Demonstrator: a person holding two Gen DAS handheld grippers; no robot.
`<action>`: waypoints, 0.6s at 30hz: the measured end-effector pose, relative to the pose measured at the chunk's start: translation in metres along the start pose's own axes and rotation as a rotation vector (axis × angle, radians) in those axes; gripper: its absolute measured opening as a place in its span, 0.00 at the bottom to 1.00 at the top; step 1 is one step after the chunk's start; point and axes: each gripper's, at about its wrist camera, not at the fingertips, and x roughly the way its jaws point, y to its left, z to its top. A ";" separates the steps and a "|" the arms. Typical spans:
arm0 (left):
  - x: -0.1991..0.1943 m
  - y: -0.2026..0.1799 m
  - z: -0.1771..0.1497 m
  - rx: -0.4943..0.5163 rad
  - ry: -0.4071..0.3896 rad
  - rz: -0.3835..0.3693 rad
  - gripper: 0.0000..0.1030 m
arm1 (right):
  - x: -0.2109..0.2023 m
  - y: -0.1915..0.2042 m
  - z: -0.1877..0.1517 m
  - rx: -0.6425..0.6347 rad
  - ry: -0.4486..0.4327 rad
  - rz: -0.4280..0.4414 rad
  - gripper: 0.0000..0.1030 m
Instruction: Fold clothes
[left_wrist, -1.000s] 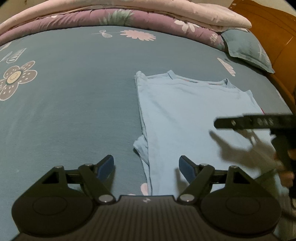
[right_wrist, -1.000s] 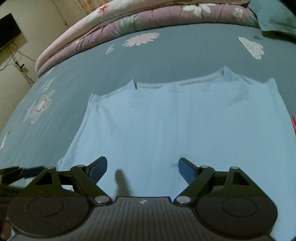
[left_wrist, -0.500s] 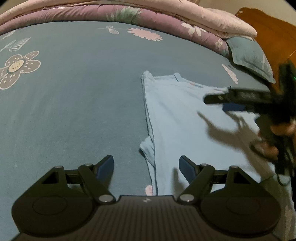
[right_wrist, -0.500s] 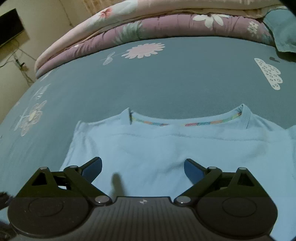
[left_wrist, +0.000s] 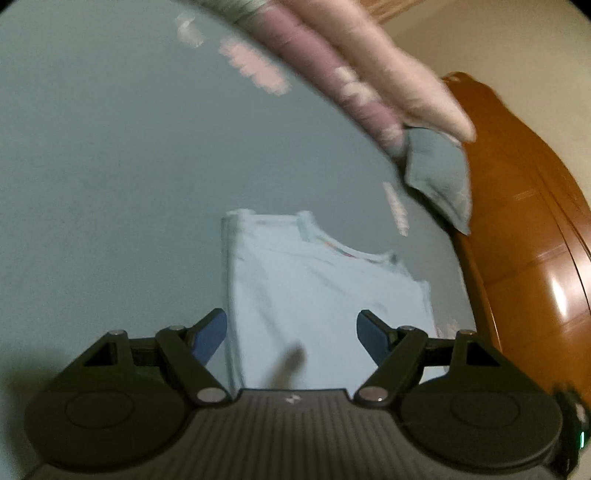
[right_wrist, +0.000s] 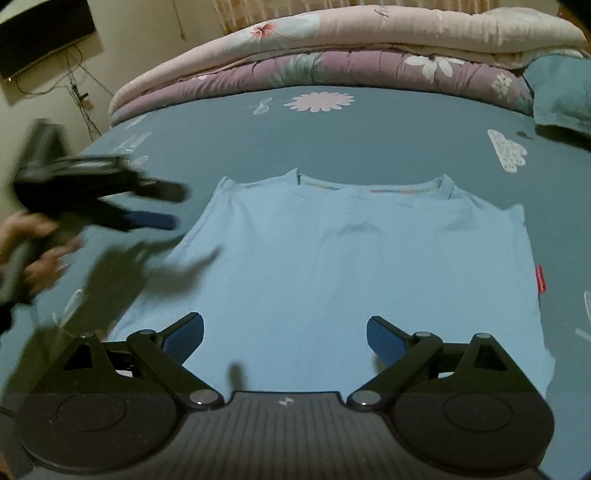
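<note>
A light blue T-shirt (right_wrist: 351, 258) lies flat on the blue bed sheet (right_wrist: 369, 129), collar toward the far side, sleeves folded in. In the blurred left wrist view the T-shirt (left_wrist: 317, 295) runs away from my left gripper (left_wrist: 291, 334), which stands open above its lower part. My right gripper (right_wrist: 284, 338) hangs open over the shirt's near hem with nothing between its fingers. In the right wrist view the left gripper (right_wrist: 162, 206) appears at the left, held by a hand (right_wrist: 33, 251), open and just off the shirt's left shoulder.
Folded pink and purple quilts (right_wrist: 332, 55) lie piled along the far side of the bed. A blue-grey pillow (left_wrist: 439, 177) rests at the far right beside a wooden headboard (left_wrist: 524, 229). A dark screen (right_wrist: 44, 37) hangs on the left wall.
The left gripper has swung right and forward, so its view is now blurred and tilted toward the headboard. The right gripper has pulled back toward the hem. Both stayed open.
</note>
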 end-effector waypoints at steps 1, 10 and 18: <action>0.009 0.007 0.005 -0.017 0.020 -0.022 0.75 | -0.002 0.001 -0.001 0.002 -0.007 -0.001 0.95; 0.045 0.029 0.052 -0.070 0.011 -0.153 0.74 | -0.015 0.003 0.004 -0.013 -0.070 0.026 0.95; 0.040 0.020 0.036 -0.010 0.037 -0.159 0.73 | -0.015 0.008 0.000 -0.035 -0.060 0.035 0.95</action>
